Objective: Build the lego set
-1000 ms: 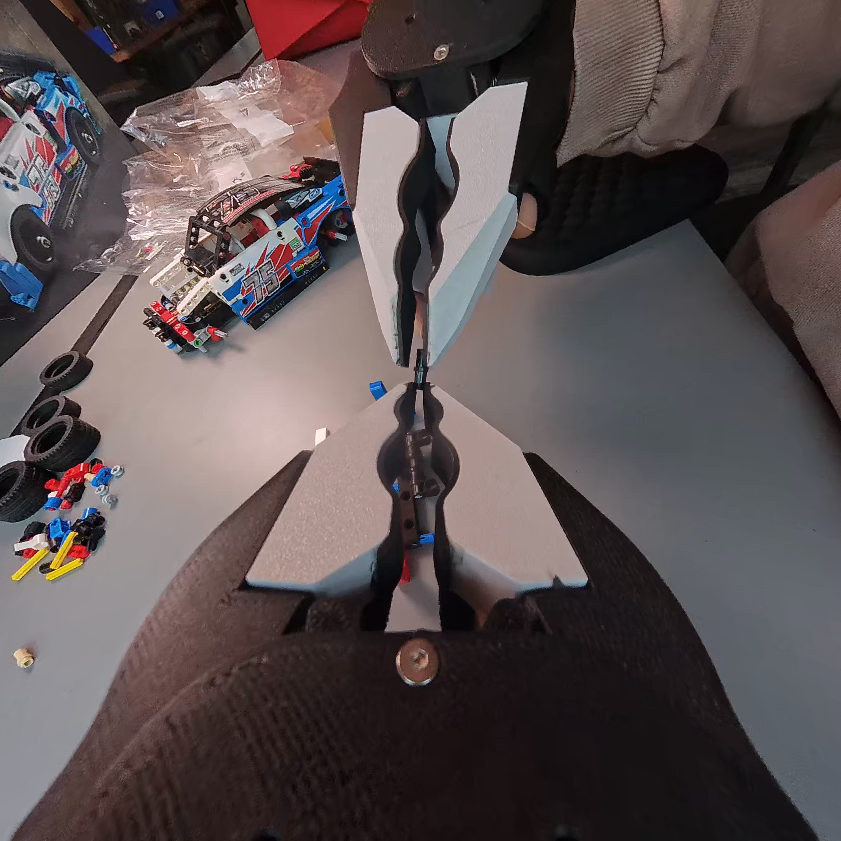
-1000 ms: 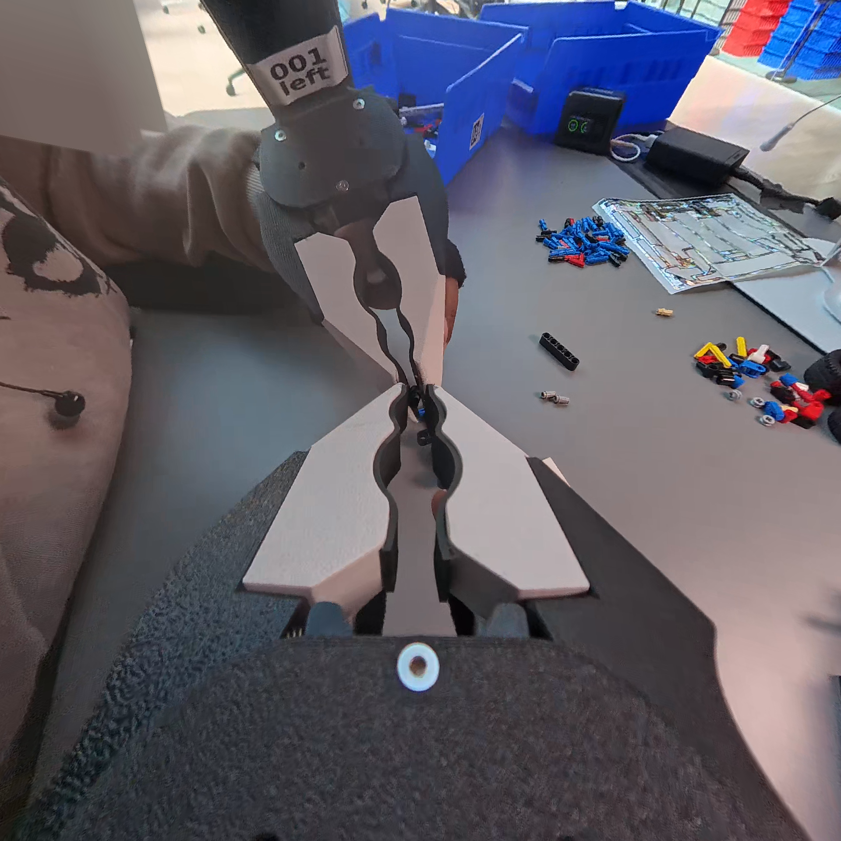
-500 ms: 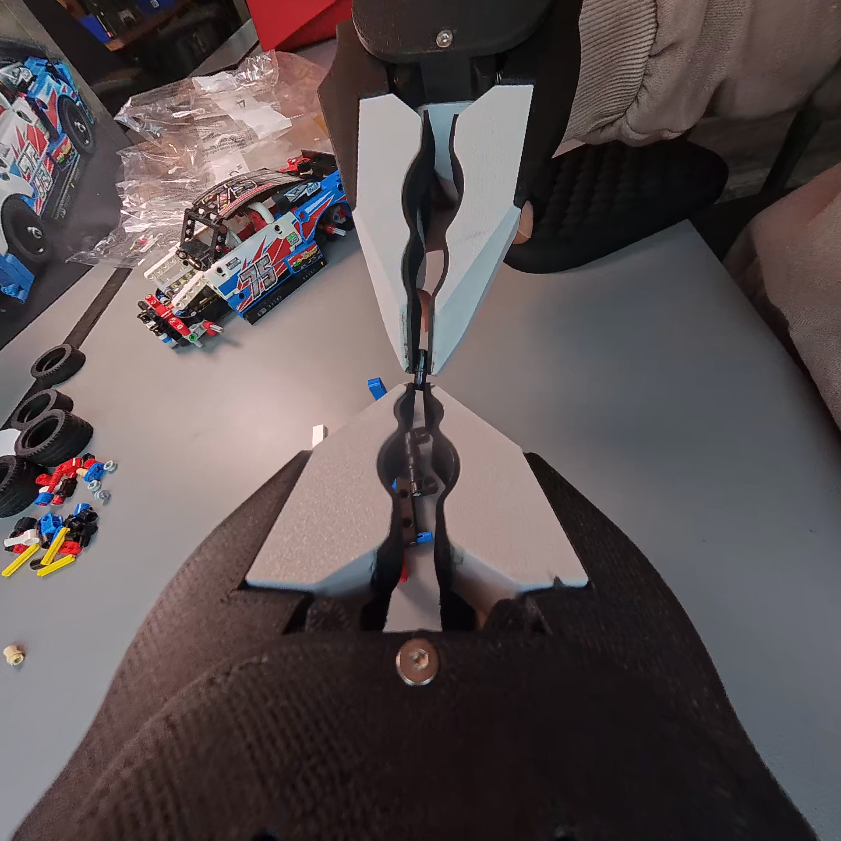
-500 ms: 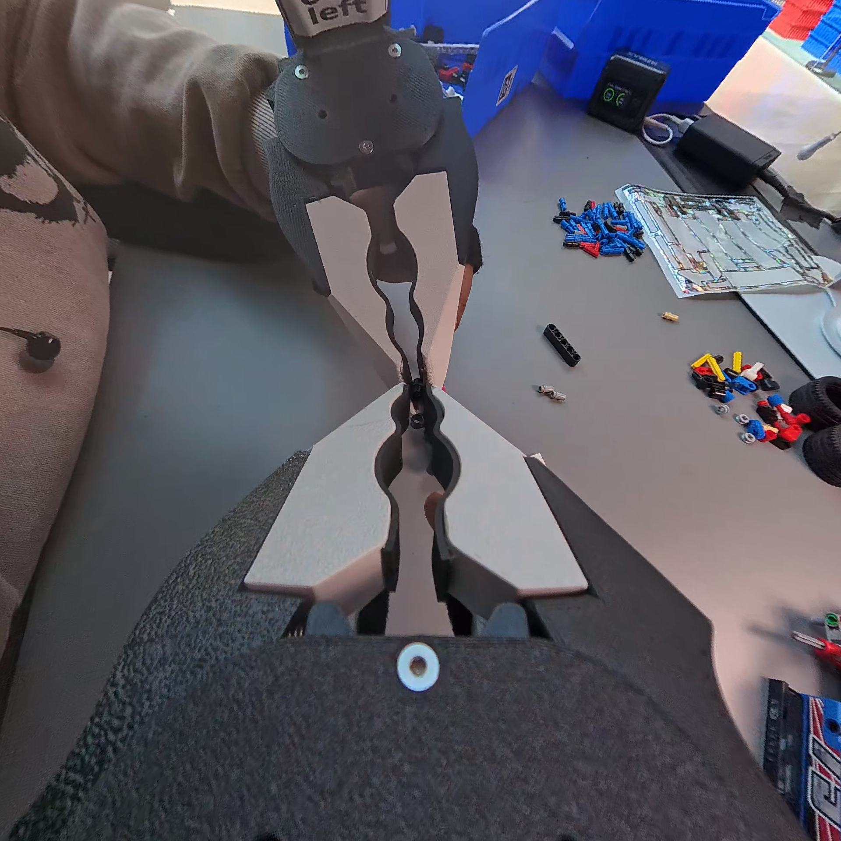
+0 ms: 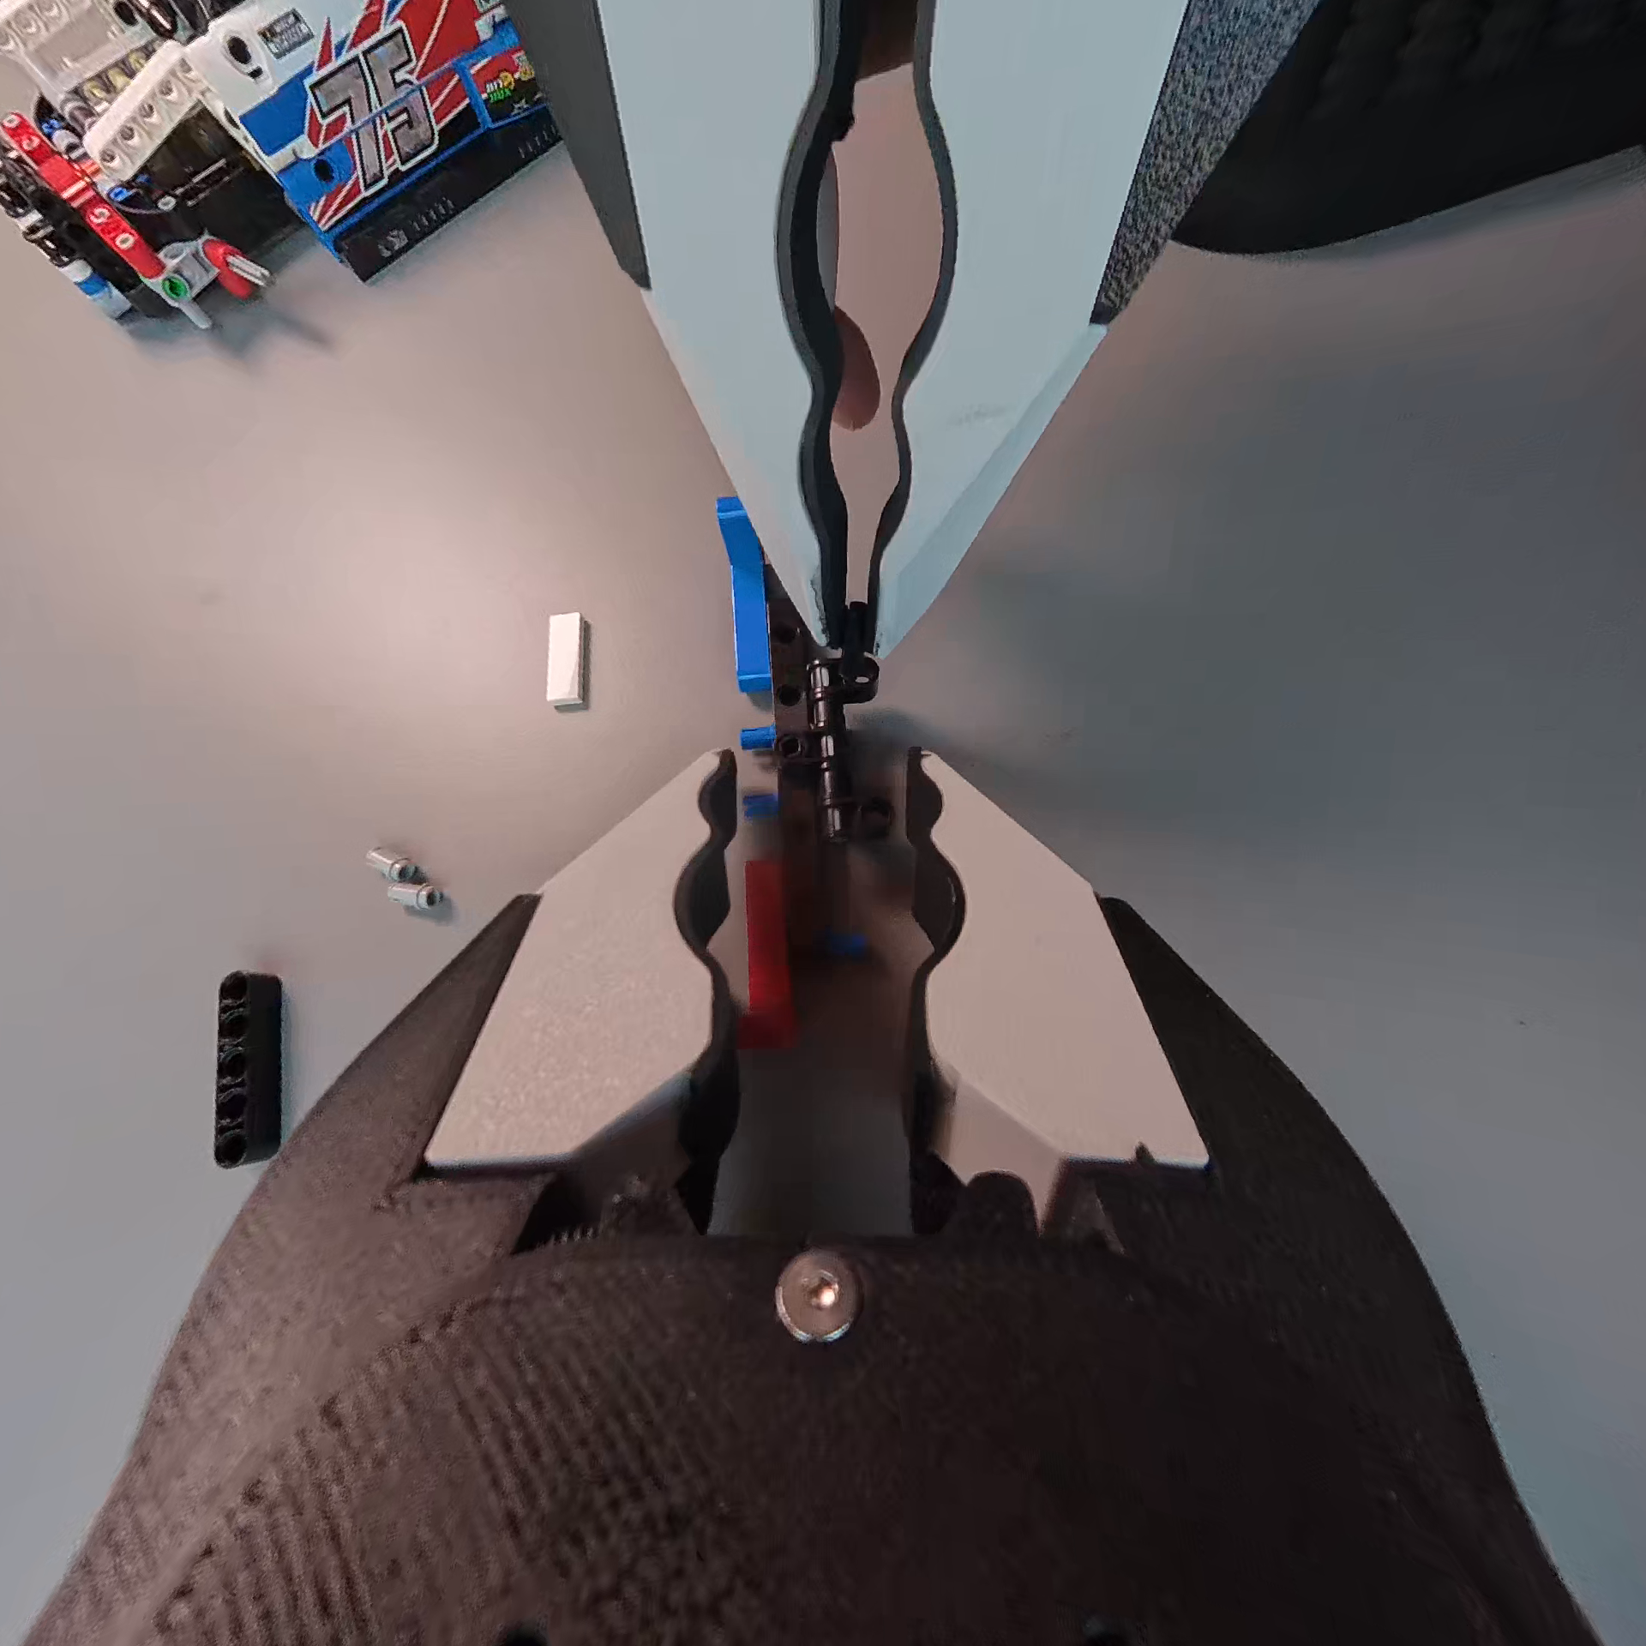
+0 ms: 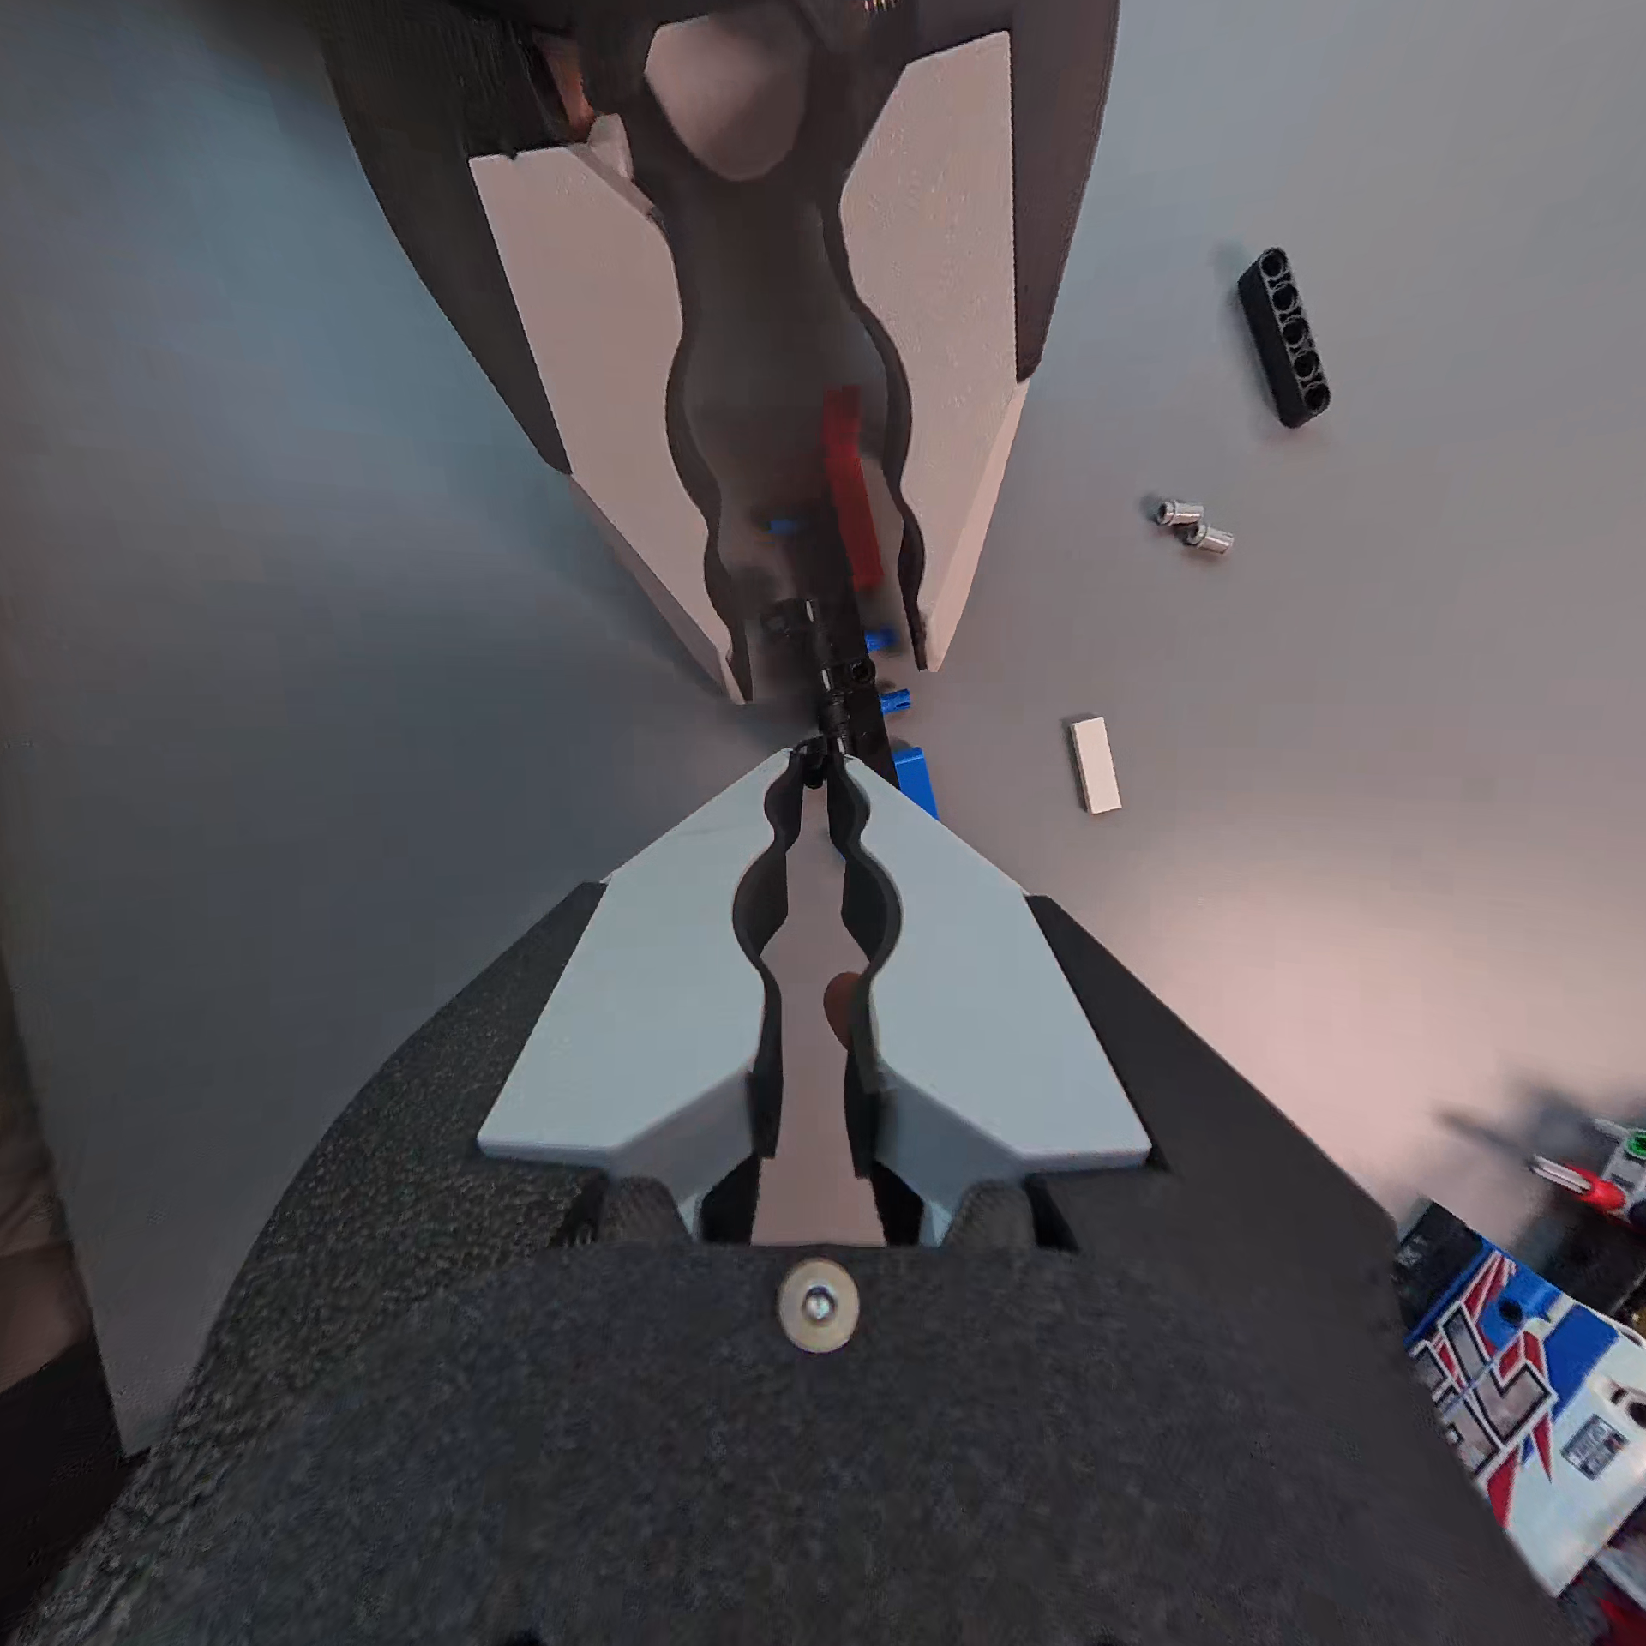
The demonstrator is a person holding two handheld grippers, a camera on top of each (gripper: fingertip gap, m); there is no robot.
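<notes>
A small Lego assembly (image 5: 824, 739) of a black beam with blue pins, a red piece (image 5: 768, 953) and a blue piece (image 5: 746, 597) lies between the two grippers, close over the grey table. My left gripper (image 5: 824, 757) is open, its fingers on either side of the assembly without pinching it. My right gripper (image 6: 818, 766) is shut on the assembly's thin black end (image 6: 824, 712). It enters the left wrist view (image 5: 846, 623) from the top. The left gripper shows in the right wrist view (image 6: 828, 681) from above. I cannot tell whether the assembly rests on the table.
A white tile (image 5: 566, 659), two small grey bushes (image 5: 405, 877) and a black beam (image 5: 248, 1069) lie on the table left of the grippers. The blue, white and red race car (image 5: 267, 134) stands at the far left; it also shows in the right wrist view (image 6: 1514, 1407). Only a small space, under 4 cm, lies between the two pairs of fingers.
Both grippers have come down close to the table and now look down on it. The left gripper, shut on the assembly before, has opened. The right gripper still grips the black end.
</notes>
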